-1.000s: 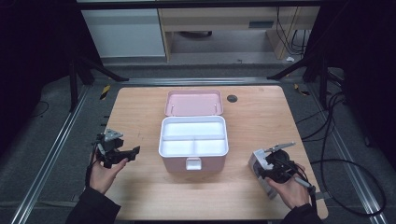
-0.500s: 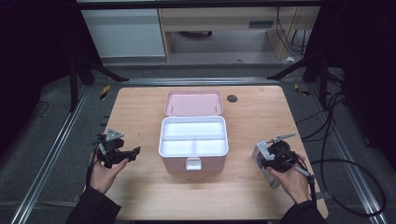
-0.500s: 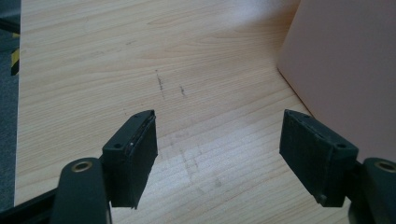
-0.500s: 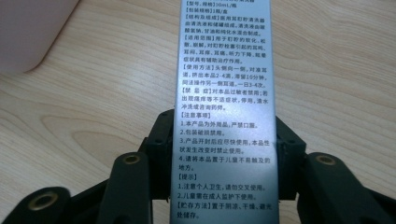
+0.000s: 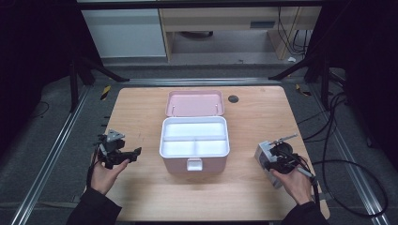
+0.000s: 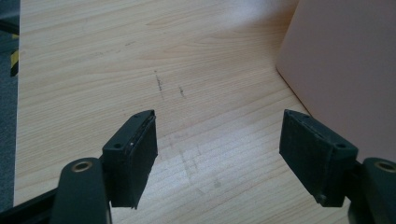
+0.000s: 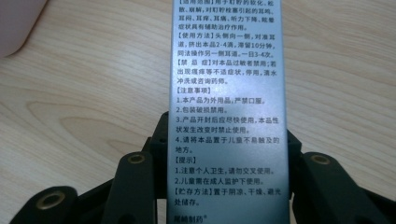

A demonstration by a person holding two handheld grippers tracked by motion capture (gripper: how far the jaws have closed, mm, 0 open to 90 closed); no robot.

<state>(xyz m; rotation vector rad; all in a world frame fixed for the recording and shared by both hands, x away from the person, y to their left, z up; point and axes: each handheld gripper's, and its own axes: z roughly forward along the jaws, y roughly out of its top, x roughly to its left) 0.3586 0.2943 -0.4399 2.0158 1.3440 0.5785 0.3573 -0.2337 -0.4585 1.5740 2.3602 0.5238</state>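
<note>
Nearest the person, the right gripper (image 5: 276,158) sits at the table's right front, its jaws closed against the two sides of a silver-grey carton (image 7: 227,112); within the last half second the jaws have been closing further, with the carton between them. In the right gripper view the carton lies lengthwise between the jaws over the wooden table (image 7: 79,98). Its upper face carries printed Chinese text in bracketed sections: 使用方法, 禁忌症, 注意事项, 提示 and 贮存方法. Numbered lines are legible, among them "本产品为外用品,严禁口服" and "包装破损禁用". The bottom line is cut off at the frame edge and cannot be read with certainty.

The left gripper (image 5: 123,154) is held at the table's left front. Its jaws stand wide apart with nothing between them, bare wood below, and a pink wall (image 6: 345,70) of the box at the right in the left gripper view.

Between the two grippers, at the table's centre, stands a pink storage box (image 5: 195,143), open, with a white divided tray inside. Its pink lid (image 5: 195,103) lies just behind it. A dark round spot (image 5: 233,98) lies near the far edge. No writing is legible on the box.
</note>
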